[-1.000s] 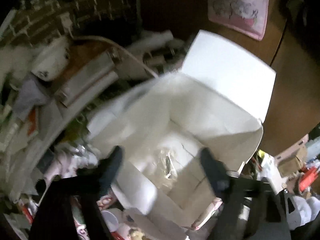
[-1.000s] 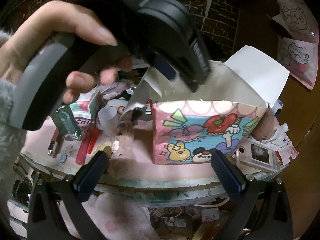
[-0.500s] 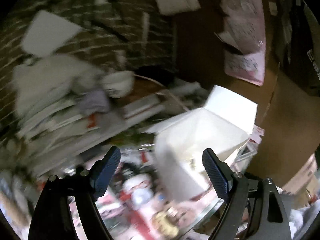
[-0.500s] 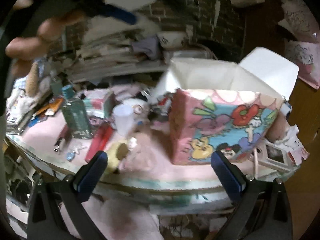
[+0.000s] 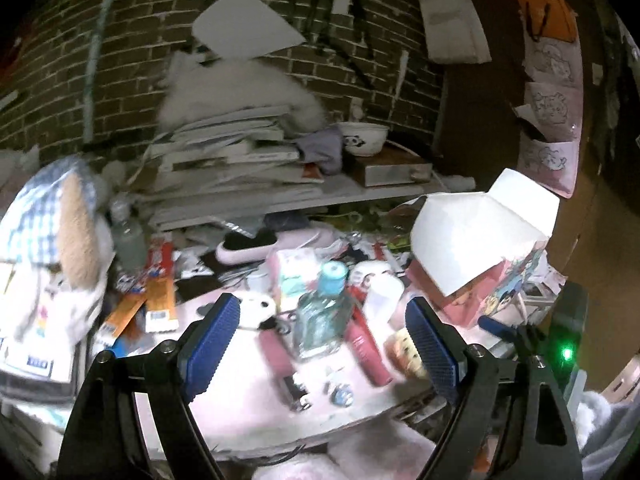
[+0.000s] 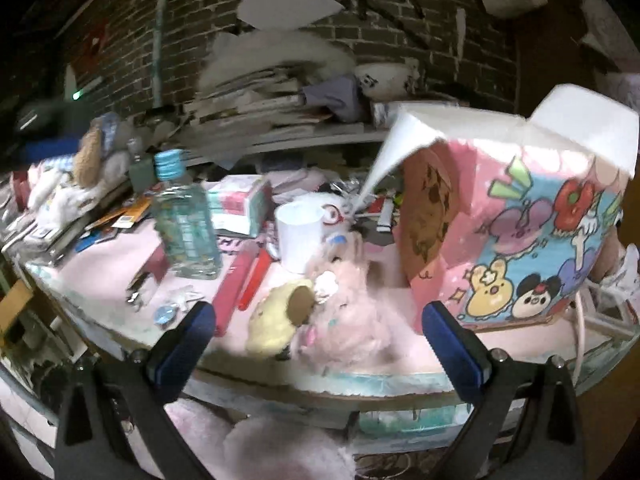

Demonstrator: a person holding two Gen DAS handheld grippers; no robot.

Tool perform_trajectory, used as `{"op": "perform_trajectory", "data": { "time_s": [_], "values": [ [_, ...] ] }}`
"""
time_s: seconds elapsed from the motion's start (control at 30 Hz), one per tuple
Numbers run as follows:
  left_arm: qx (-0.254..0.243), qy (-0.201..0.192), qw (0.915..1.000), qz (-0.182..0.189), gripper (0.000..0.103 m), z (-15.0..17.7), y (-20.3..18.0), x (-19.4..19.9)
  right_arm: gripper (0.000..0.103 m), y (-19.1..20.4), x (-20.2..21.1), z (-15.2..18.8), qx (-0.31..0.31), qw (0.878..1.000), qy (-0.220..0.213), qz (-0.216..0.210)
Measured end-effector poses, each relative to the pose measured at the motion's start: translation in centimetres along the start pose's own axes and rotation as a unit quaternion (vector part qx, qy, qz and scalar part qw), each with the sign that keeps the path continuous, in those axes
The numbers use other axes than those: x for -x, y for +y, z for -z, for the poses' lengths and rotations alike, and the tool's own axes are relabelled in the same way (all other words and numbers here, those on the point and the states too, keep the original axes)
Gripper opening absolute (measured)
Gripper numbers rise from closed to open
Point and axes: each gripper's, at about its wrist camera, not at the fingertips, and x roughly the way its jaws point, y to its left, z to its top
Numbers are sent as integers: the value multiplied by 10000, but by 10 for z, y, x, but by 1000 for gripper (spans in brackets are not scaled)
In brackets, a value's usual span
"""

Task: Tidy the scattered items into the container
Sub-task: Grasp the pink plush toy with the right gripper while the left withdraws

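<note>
The cartoon-printed box (image 6: 520,240), flaps open, is seen ahead and right of the empty, wide-open right gripper (image 6: 318,336), while a clear bottle (image 5: 320,316) is framed between the left gripper's (image 5: 322,344) parted, empty jaws.

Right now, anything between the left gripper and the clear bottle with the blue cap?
Nothing visible. The left gripper is open and empty, and the clear bottle stands upright just beyond its fingers. Red tubes lie right beside the bottle, crowding it.
</note>
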Motion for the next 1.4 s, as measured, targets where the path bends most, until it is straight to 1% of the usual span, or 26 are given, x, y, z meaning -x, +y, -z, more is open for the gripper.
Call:
{"op": "perform_trajectory", "data": {
  "time_s": [0.03,0.1,0.13,0.17,0.2,0.23,0.37,0.43,0.5,0.57,0.63,0.73,0.8,0.9,0.93,0.97,1.03,1.07,1.1,1.13,1.2,1.3,1.33,1.37,1.4],
  "values": [
    [-26,0,10000,-7,83,3,1,2,97,-1,-2,1,26,10000,-41,75],
    [-32,-20,10000,8,83,7,1,2,74,-1,-5,3,139,9998,-60,119],
    [-8,-24,10000,34,83,7,2,2,69,-2,-8,3,171,9998,4,122],
    [38,-26,9999,90,83,8,3,1,65,-4,-12,4,148,9998,108,22],
    [62,-26,9999,119,83,9,4,0,65,-8,-14,4,32,9998,132,-136],
    [73,-20,9999,147,83,9,5,-1,65,-11,-15,3,-51,9998,124,-176],
    [89,10,9999,129,83,10,4,-5,62,-18,-11,3,-22,9998,-22,-179],
    [101,16,9998,148,83,9,1,-7,61,-25,-7,2,-146,9995,-70,-275],
    [107,21,9997,225,83,9,0,-9,54,-29,-8,1,-210,9994,-28,-271],
    [103,30,9996,256,83,8,-2,-10,48,-31,-11,2,-138,9998,12,-150],
    [89,38,9997,228,83,8,-5,-11,48,-33,-17,5,-114,9998,119,-106],
    [121,48,9997,230,83,9,-5,-11,46,-31,-25,6,-122,9995,198,-233],
    [152,58,9996,240,83,10,-3,-12,46,-27,-29,6,-54,9993,224,-289],
    [220,92,9995,215,83,13,0,-13,47,-20,-40,10,-38,9980,410,-471],
    [247,116,9994,218,83,15,1,-14,48,-18,-40,11,5,9986,317,-415],
    [268,134,9993,223,83,17,2,-14,51,-15,-41,12,80,9988,306,-362],
    [322,176,9991,223,83,21,3,-16,76,-12,-42,13,158,9988,275,-365],
    [340,190,9990,231,83,22,3,-16,103,-12,-43,13,146,9985,316,-415],
    [352,205,9989,245,83,23,4,-17,103,-13,-46,13,105,9976,371,-579],
    [366,211,9988,250,83,24,4,-17,103,-13,-45,14,84,9979,284,-576],
    [378,214,9987,252,83,24,4,-17,103,-8,-45,15,282,9979,303,-492],
    [358,195,9988,260,83,25,3,-17,103,-9,-45,13,230,9976,375,-527],
    [352,198,9989,254,83,25,3,-17,103,-9,-45,13,191,9978,333,-546],
    [356,206,9989,235,83,25,2,-17,98,-11,-43,14,125,9980,256,-558],
    [370,211,9988,229,83,25,1,-17,88,-13,-42,16,70,9984,199,-520]
  ]
}}
